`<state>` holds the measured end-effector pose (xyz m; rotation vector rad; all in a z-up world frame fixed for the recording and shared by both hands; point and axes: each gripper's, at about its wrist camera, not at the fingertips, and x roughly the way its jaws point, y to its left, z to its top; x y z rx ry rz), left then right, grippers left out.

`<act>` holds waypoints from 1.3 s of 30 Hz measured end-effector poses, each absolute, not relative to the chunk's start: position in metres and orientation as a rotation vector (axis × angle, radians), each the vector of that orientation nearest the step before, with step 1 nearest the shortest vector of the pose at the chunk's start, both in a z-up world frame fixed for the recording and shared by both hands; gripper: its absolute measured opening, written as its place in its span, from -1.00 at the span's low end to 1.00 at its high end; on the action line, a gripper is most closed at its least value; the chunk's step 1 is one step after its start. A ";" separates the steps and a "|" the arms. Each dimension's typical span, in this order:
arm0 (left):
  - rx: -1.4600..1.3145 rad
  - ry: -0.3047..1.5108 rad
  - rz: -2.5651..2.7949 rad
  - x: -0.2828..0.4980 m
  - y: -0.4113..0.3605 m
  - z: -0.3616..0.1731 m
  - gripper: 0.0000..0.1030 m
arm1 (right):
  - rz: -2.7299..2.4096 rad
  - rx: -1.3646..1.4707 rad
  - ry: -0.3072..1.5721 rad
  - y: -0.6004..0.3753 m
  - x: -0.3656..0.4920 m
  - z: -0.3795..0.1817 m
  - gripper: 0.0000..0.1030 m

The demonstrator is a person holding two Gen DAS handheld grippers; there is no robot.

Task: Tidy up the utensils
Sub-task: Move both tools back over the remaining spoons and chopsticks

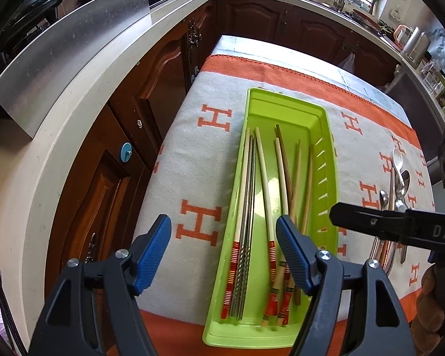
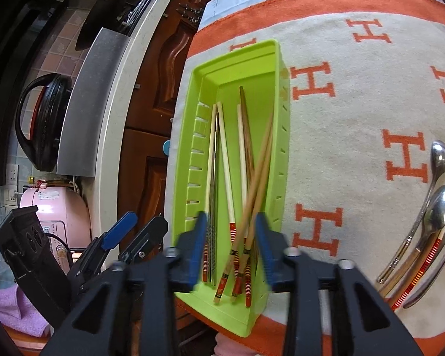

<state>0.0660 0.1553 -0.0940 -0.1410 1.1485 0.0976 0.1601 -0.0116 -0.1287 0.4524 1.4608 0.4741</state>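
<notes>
Green tray (image 1: 284,103) lying lengthwise on the orange-and-cream cloth (image 1: 192,160), near the tabletop's cabinet-side edge, holding chopsticks (image 1: 267,184) in a loose fan. Spoons (image 2: 436,207) gathered well apart from it, toward the opposite edge. Left hand-held gripper (image 1: 224,234) hovering over the tray's near end, jaws apart, empty. Right hand-held gripper (image 2: 231,231) above the same end, jaws apart, two bamboo chopsticks (image 2: 258,172) slanting loose between them.

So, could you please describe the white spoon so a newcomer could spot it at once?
Start at the green tray on the orange-lettered cloth. On its slotted side lies a cluster of spoons; the white spoon lies at its far end, the only non-metal one.
</notes>
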 end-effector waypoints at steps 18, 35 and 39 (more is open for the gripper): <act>-0.095 1.150 0.047 0.058 0.117 -0.083 0.39 | 0.452 0.308 1.329 -0.060 0.121 -0.086 -0.21; -0.019 1.164 -0.034 0.056 0.067 -0.079 0.39 | 0.307 0.373 1.313 -0.158 0.097 -0.100 -0.21; 0.005 1.164 -0.060 0.058 0.052 -0.078 0.39 | 0.275 0.385 1.304 -0.175 0.095 -0.102 -0.21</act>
